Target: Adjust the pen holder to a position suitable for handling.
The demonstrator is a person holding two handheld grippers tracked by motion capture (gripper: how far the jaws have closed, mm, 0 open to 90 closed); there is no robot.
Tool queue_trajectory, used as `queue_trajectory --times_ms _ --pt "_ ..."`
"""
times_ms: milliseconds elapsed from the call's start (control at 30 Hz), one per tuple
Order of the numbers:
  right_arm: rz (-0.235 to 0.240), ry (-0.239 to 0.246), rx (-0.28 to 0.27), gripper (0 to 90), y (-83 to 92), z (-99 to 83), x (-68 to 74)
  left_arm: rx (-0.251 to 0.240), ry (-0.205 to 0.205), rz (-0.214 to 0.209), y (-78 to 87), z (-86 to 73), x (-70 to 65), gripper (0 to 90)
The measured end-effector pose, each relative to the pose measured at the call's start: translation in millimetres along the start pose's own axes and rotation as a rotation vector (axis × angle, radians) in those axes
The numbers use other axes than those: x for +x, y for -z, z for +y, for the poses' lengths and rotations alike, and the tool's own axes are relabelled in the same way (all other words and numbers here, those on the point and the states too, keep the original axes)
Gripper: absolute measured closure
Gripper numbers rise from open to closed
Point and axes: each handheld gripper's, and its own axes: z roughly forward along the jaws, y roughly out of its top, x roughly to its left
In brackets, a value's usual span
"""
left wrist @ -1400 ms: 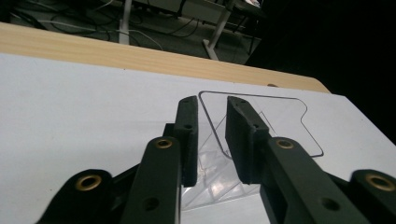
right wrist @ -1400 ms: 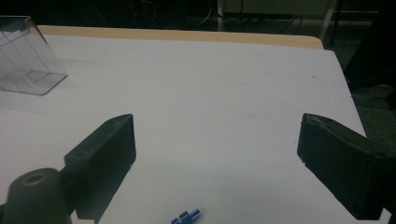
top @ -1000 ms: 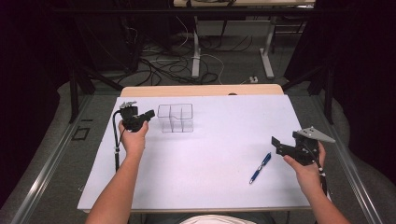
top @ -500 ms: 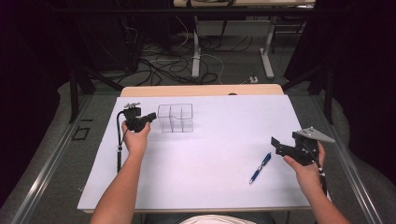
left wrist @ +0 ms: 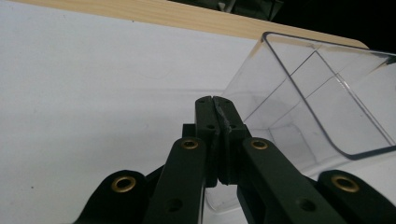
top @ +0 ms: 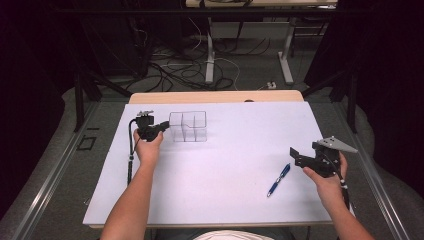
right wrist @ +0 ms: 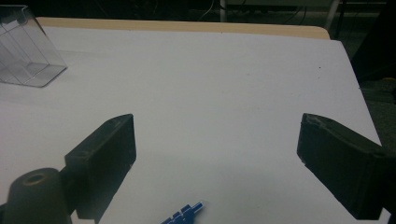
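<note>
My left claw (left wrist: 215,100) clenched, empty, touching clear organizer (left wrist: 322,107): light, rigid, slippery; grip rim. Right claw (right wrist: 217,149) released above blue pen (right wrist: 183,215): slim, grip mid-barrel.

White-covered table (top: 225,165) with wooden far edge, tangled cables (top: 175,70) on floor beyond, metal desk legs (top: 210,50)

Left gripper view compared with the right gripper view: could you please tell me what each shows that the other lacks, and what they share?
Left gripper view: the left gripper, jaws shut, close by the clear divided box. Right gripper view: the right gripper, jaws wide open, a blue pen low between them. Shared: that box, the white table cover and the wooden table edge.
</note>
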Motion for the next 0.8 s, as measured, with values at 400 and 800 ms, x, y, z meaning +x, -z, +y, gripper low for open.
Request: queue_trajectory --times_ms 400,800 --pt "0.002 0.003 0.006 11.4 -0.3 -0.4 -1.1 -0.027 -0.027 -0.037 -6.6 -1.1 -0.2 89.8" --pt "0.006 0.0 0.001 11.8 -2.0 -0.8 -1.1 -0.027 -0.023 -0.039 -7.5 -1.7 -4.0 90.0"
